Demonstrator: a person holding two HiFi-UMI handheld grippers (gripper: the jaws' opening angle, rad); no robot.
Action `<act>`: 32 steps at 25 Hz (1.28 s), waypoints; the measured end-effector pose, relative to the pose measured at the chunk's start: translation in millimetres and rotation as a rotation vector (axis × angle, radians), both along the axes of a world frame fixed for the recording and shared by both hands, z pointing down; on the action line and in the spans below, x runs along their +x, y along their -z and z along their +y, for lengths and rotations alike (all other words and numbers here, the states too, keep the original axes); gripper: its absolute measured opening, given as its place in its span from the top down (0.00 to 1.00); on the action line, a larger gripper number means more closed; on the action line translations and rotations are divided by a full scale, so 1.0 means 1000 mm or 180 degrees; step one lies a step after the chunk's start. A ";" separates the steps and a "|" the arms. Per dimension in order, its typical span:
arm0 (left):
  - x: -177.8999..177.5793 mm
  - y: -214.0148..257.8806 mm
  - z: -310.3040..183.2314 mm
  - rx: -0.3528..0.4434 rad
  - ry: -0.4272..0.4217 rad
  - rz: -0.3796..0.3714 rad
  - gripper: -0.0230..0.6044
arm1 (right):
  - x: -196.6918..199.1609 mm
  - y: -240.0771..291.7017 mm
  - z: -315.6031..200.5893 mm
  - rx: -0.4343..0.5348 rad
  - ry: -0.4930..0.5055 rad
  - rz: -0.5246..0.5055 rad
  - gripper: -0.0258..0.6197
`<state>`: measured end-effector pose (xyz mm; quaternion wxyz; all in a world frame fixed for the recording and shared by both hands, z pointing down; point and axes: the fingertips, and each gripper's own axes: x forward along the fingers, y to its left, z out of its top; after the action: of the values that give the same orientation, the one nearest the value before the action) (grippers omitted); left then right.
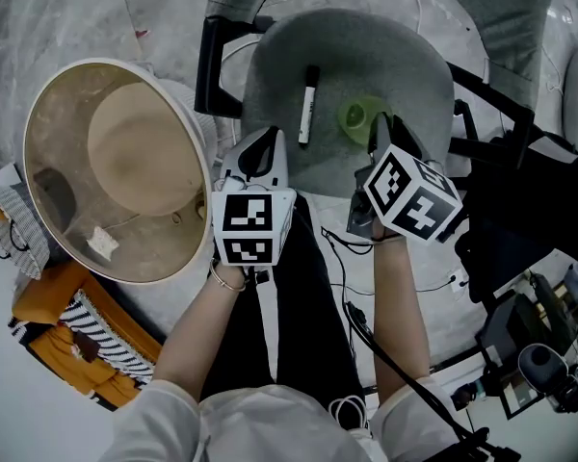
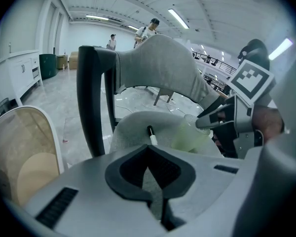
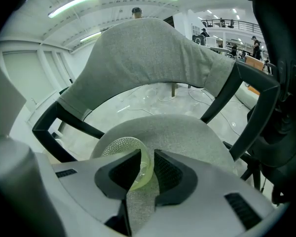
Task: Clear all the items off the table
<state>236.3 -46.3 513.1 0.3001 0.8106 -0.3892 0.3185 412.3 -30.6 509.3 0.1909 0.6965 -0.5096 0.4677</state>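
The right tongs (image 3: 148, 155) stand slightly spread around the green plastic cup's (image 3: 119, 146) wall on the chair seat (image 3: 187, 132). The left tongs (image 2: 148, 149) are pressed together, empty.

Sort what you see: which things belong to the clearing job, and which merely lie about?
Job: black marker pen; translucent green plastic cup; round beige bin.
Lying about: orange striped cloth; black floor cables.

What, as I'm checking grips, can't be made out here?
Cup: right gripper view, whether the right gripper presses its wall; jaws cover its near side.
Head view: cup mostly behind that gripper.
Marker: left gripper view, lower part behind the left gripper; any print too small.
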 end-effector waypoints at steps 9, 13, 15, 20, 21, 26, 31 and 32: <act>-0.008 0.006 0.008 0.0029 -0.0011 -0.0003 0.95 | 0.003 0.012 0.007 0.0062 -0.0031 0.0079 0.79; -0.016 0.015 0.012 0.0039 0.0010 0.0014 0.95 | 0.002 0.024 0.009 0.0085 -0.0047 0.0139 0.79; -0.023 0.019 0.011 0.0061 0.0033 0.0021 0.95 | -0.003 0.030 0.007 0.0120 -0.0031 0.0166 0.79; -0.053 0.033 0.013 0.0108 0.0161 0.0048 0.95 | -0.040 0.051 0.002 0.0205 0.0129 0.0138 0.79; -0.061 0.035 0.014 0.0110 0.0191 0.0057 0.95 | -0.051 0.055 0.001 0.0226 0.0172 0.0122 0.79; -0.122 0.040 0.015 0.0144 0.0437 0.0030 0.95 | -0.124 0.068 -0.010 0.0313 0.0482 0.0054 0.79; -0.204 0.038 0.024 0.0129 0.0972 0.0030 0.95 | -0.212 0.064 -0.017 0.0302 0.1006 0.0015 0.79; -0.222 0.037 0.027 0.0127 0.1099 0.0017 0.95 | -0.230 0.064 -0.019 0.0301 0.1128 0.0008 0.79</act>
<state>14.4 -19.6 475.8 0.3353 0.7383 -0.5280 0.2523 182.4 -49.6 445.6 0.2379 0.6046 -0.6455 0.4014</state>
